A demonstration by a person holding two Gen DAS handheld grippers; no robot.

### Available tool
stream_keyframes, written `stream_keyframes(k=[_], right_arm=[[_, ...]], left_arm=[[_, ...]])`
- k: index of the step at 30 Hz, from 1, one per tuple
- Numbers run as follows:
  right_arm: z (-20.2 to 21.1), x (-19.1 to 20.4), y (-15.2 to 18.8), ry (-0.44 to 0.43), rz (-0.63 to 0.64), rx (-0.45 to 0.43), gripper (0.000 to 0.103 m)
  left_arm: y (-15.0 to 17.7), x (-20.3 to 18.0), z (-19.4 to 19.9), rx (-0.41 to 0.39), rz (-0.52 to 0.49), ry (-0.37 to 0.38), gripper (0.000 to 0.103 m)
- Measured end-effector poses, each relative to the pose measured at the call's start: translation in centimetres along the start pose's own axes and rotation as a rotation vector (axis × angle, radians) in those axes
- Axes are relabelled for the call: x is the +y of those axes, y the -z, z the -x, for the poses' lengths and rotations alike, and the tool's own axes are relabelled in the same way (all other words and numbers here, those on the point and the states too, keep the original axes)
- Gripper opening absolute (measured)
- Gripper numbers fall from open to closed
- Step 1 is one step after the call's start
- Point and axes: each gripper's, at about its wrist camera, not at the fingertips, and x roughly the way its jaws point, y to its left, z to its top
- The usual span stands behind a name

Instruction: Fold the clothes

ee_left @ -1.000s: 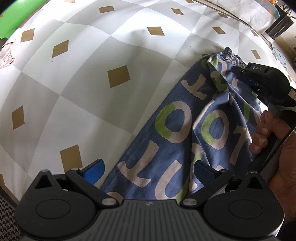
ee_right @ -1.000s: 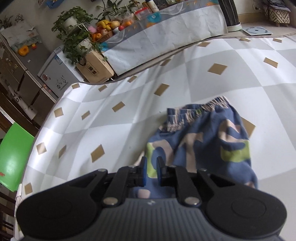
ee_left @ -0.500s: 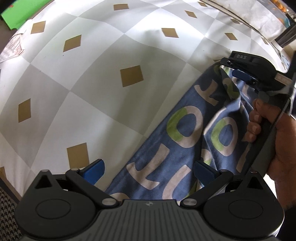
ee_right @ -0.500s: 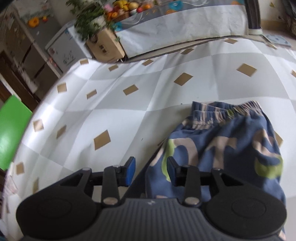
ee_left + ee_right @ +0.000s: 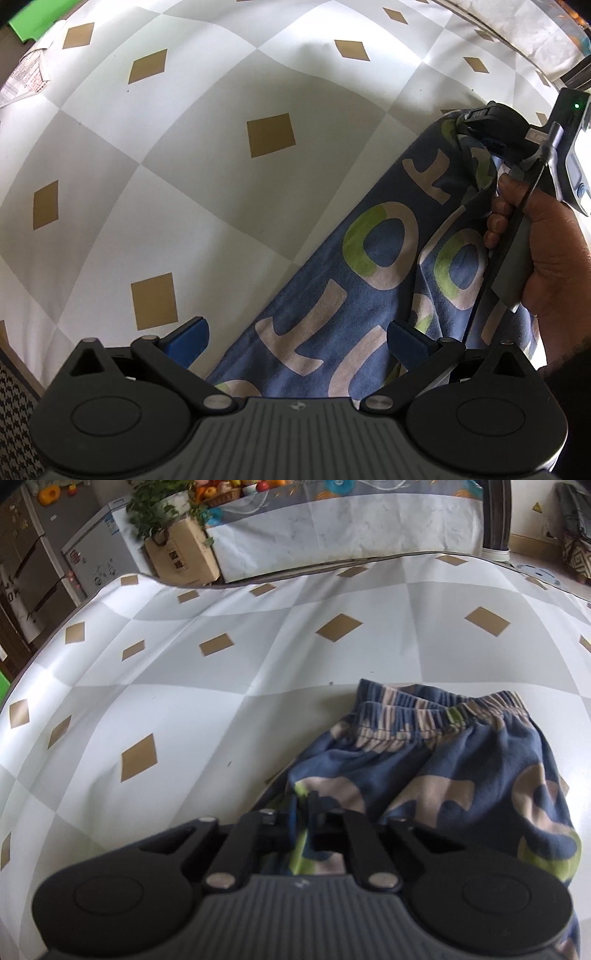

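Note:
Blue trousers printed with beige and green letters lie on the checked tablecloth. Their elastic waistband faces the far side in the right wrist view. My left gripper is open, and its blue pads straddle the near end of the cloth. My right gripper is shut on a raised fold at the trousers' left edge. The left wrist view also shows the right gripper pinching that fold, held by a hand. The cloth under the gripper bodies is hidden.
The tablecloth stretches wide to the left and far side of the trousers. A printed paper lies at the table's far left corner. Beyond the far edge stand a cardboard box, a plant and a low covered bench.
My right gripper opened half a second ago, slid over the trousers' left edge and has now shut on a fold. The left gripper stayed open and hardly moved.

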Motion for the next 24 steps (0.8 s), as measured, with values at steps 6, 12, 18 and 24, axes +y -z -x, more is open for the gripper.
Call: stream_keyframes(k=[6,12,18,24], right_arm=[[2.6,-0.9,-1.4,-0.043,-0.103,-0.131,0.003],[4.6,-1.0,-3.9,-0.087,-0.169,-0.254,0.009],[5.0,-1.8,-2.8,-0.099,-0.175,-0.191,0.019],[8.8,-1.3,1.1,-0.120,-0.060,-0.108,0.023]], left_arm=[[0.2,-0.4,0.0,0.000,-0.009,0.003,0.103],[0.1,-0.4,-0.1,-0.003,0.000,-0.010,0.103],[-0.1,0.0,-0.1,-0.012,0.030,-0.021,0.103],[-0.7,0.5,0.7,-0.038,0.061,-0.024,0.103]])
